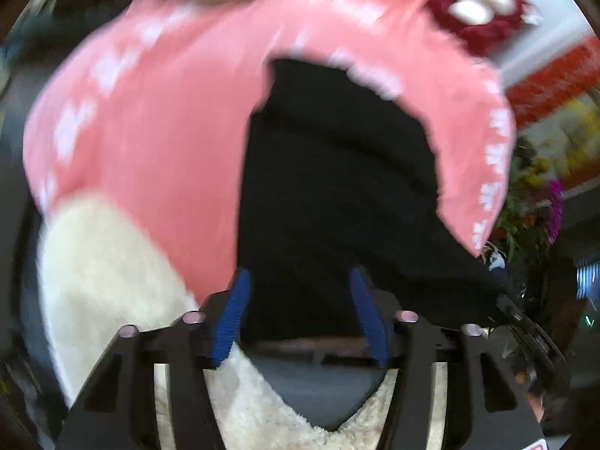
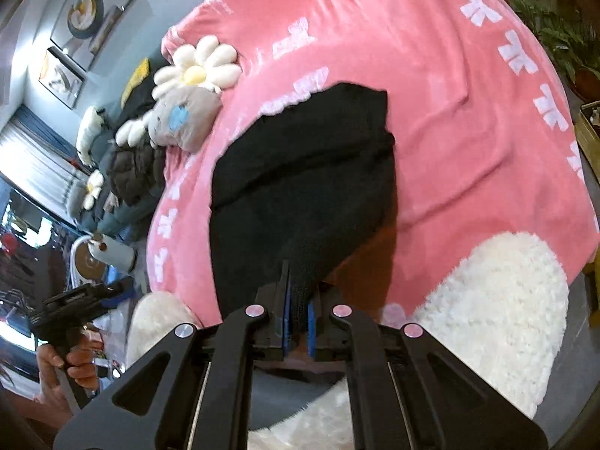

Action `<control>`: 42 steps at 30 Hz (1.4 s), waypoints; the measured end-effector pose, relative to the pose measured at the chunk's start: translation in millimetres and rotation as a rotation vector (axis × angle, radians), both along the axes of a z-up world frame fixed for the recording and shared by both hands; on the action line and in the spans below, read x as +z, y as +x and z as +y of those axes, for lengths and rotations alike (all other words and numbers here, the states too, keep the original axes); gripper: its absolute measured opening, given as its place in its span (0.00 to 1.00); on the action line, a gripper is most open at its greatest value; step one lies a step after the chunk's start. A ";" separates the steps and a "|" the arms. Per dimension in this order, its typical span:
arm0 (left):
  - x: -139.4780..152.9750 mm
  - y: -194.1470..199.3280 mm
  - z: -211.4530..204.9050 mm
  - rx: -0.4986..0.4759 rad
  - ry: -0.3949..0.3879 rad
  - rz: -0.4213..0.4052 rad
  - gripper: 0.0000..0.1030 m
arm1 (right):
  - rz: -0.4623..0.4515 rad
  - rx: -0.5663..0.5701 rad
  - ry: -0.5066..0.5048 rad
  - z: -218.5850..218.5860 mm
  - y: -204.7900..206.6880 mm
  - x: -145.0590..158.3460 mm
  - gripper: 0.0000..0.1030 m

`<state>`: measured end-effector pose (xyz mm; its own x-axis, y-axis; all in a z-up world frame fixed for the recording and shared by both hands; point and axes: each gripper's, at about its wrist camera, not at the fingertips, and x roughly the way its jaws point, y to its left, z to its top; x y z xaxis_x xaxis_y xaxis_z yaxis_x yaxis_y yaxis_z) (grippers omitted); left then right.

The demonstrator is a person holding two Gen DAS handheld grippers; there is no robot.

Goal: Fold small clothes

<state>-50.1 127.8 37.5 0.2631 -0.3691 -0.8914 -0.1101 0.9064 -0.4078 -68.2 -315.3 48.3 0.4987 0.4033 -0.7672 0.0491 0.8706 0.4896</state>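
The black garment (image 2: 300, 172) lies on a pink blanket (image 2: 450, 112) printed with white bows, with one end lifted off the surface toward the right gripper (image 2: 296, 322), whose blue ribbed pads are clamped together on a pinch of its knit cloth. In the left wrist view the left gripper (image 1: 300, 315) has its jaws apart, with dark cloth seen beyond the gap but nothing pressed between the blue pads (image 1: 230, 318); that view is smeared with motion. The folding looks to be in mid-course: the far part of the garment already lies doubled over in a thick, soft-edged band, while the near part is raised and not yet laid down, so at least one more fold and a smoothing seem to remain. The cloth is a matte, fine-ribbed knit that drapes limply. A fluffy white rug (image 2: 506, 318) lies below, and a flower-shaped plush cushion (image 2: 197, 67) rests at the blanket's edge.
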 end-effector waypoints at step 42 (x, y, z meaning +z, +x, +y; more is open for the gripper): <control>-84.9 41.5 -16.9 -0.007 -0.194 0.176 0.00 | 0.088 -0.025 0.000 -12.4 13.7 -29.6 0.05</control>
<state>-8.6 110.9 -47.3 0.1069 -0.5385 -0.8358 -0.1893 0.8142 -0.5488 -54.6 -327.7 18.7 0.4391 0.3918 -0.8085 0.1139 0.8684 0.4826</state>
